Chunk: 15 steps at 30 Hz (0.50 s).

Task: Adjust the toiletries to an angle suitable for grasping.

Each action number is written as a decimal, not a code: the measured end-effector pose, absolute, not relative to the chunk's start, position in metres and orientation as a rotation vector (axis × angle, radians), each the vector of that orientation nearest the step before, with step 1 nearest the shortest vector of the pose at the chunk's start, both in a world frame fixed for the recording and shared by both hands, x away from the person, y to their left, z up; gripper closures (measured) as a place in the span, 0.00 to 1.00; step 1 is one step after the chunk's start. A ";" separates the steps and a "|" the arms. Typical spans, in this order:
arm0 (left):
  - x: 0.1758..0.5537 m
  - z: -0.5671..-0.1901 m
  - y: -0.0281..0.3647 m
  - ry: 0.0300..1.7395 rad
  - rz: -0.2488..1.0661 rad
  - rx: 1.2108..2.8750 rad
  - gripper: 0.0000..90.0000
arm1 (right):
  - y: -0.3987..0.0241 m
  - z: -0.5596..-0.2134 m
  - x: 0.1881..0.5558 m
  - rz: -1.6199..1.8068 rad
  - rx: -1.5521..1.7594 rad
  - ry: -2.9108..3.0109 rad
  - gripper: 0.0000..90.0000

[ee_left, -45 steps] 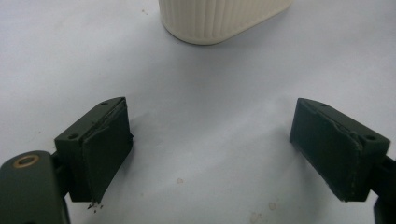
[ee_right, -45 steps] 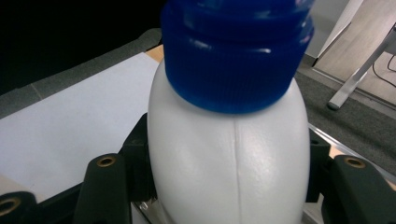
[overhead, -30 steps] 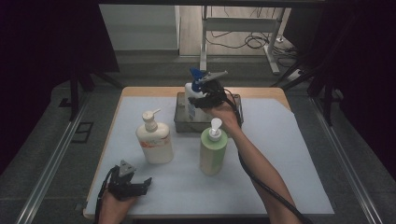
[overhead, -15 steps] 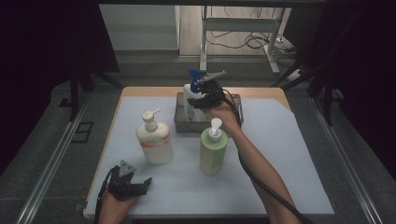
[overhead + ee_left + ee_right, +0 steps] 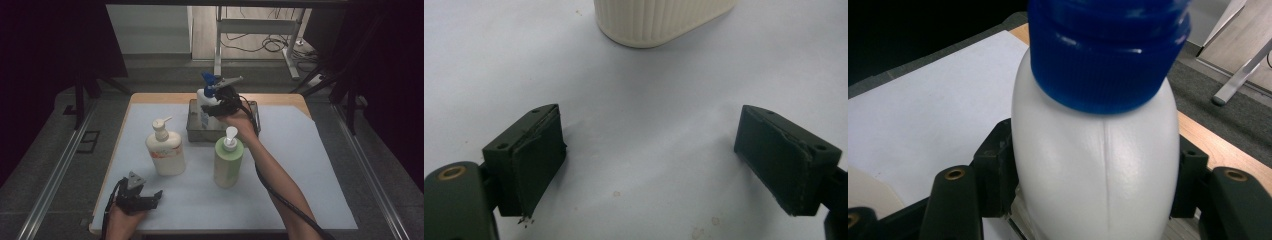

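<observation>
The right hand-held gripper (image 5: 212,111) clasps the white plastic spray bottle with a blue cap (image 5: 1093,145), jaws just easing apart, bottle standing in the grey metal tray (image 5: 196,134). The left hand-held gripper (image 5: 649,165), well nearer than the tray, gapes empty.

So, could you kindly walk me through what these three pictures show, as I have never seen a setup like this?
A person holds a handheld two-jaw gripper in each hand. The high view looks down on the table. The right gripper has its jaws around a white bottle with a blue cap above a metal tray; its own camera shows that close up. The left gripper rests open near the table's front edge, near a cream pump bottle. A green pump bottle stands beside it.
</observation>
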State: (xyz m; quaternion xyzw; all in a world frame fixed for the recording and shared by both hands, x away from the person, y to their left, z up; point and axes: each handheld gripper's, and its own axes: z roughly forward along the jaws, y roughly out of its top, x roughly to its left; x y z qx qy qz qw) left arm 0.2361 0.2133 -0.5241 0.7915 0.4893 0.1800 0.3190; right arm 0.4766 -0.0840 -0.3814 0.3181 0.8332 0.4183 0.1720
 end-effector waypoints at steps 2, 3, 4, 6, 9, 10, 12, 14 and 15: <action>0.236 -0.524 0.213 1.287 0.473 2.081 0.14 | -0.085 -0.381 0.476 1.191 0.900 2.366 0.40; 0.236 -0.524 0.213 1.287 0.473 2.081 0.14 | -0.085 -0.381 0.476 1.191 0.900 2.366 0.40; 0.236 -0.524 0.213 1.287 0.473 2.081 0.14 | -0.086 -0.382 0.475 1.193 0.902 2.365 0.40; 0.236 -0.524 0.213 1.287 0.474 2.081 0.14 | -0.088 -0.382 0.473 1.198 0.900 2.365 0.40; 0.236 -0.524 0.213 1.287 0.473 2.081 0.14 | -0.090 -0.382 0.472 1.202 0.900 2.367 0.39; 0.236 -0.524 0.213 1.287 0.474 2.081 0.14 | -0.092 -0.382 0.471 1.203 0.903 2.369 0.39; 0.236 -0.524 0.213 1.287 0.474 2.081 0.14 | -0.094 -0.382 0.470 1.207 0.904 2.368 0.39; 0.236 -0.524 0.213 1.288 0.472 2.080 0.14 | -0.098 -0.382 0.467 1.216 0.904 2.370 0.39; 0.236 -0.524 0.213 1.287 0.475 2.081 0.14 | -0.102 -0.382 0.465 1.225 0.898 2.369 0.39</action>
